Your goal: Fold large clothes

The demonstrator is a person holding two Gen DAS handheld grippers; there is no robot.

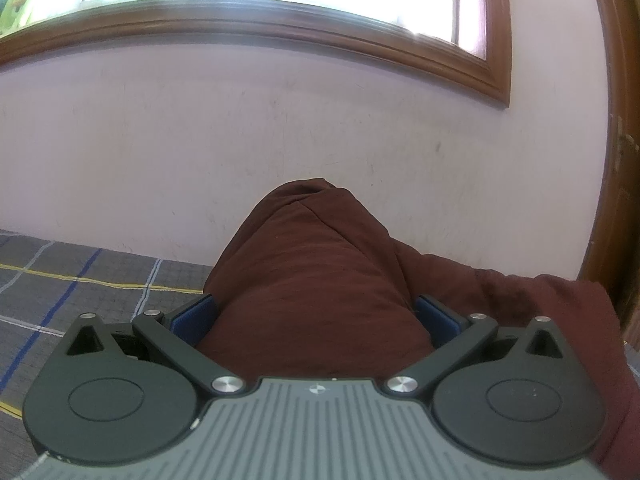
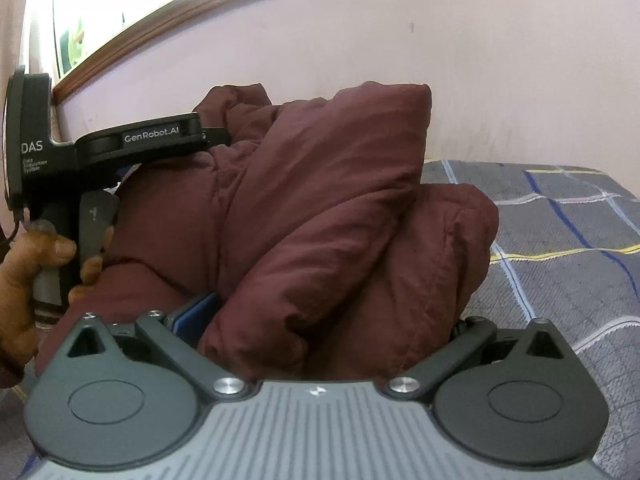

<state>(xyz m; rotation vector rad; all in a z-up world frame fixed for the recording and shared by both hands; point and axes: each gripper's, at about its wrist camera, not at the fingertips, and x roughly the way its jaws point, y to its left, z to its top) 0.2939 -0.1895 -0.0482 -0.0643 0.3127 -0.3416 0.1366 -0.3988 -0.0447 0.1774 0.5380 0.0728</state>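
Nearest in each wrist view is the gripper's own body, and between its blue pads sits a thick bunch of the maroon padded jacket (image 2: 328, 216); the right gripper (image 2: 320, 320) has its jaws spread wide around a puffy fold and appears clenched on it, the cloth filling the whole gap; the left gripper (image 1: 316, 316) looks the same, a rounded hump of the jacket (image 1: 316, 264) pressed between both pads and rising straight ahead of it.

A little farther, in the right wrist view, the left gripper (image 2: 208, 136) shows from the side at the left, held by the person's hand (image 2: 44, 264), its fingers buried in the upper left of the bundle; so both grippers hold the same garment from neighbouring sides, the left one higher and farther back, the right one lower and nearer the free edge.

The jacket is lifted into an upright heap, its bulk running up and away from the right gripper, with a lower lobe sagging to the right onto the bed (image 2: 560, 240), whose grey plaid cover lies beyond; by my judgement the coming fold turns on carrying the held edges forward and down onto that bed; behind all this stands the pale wall (image 1: 240, 140) and the wooden window frame (image 1: 280, 20).
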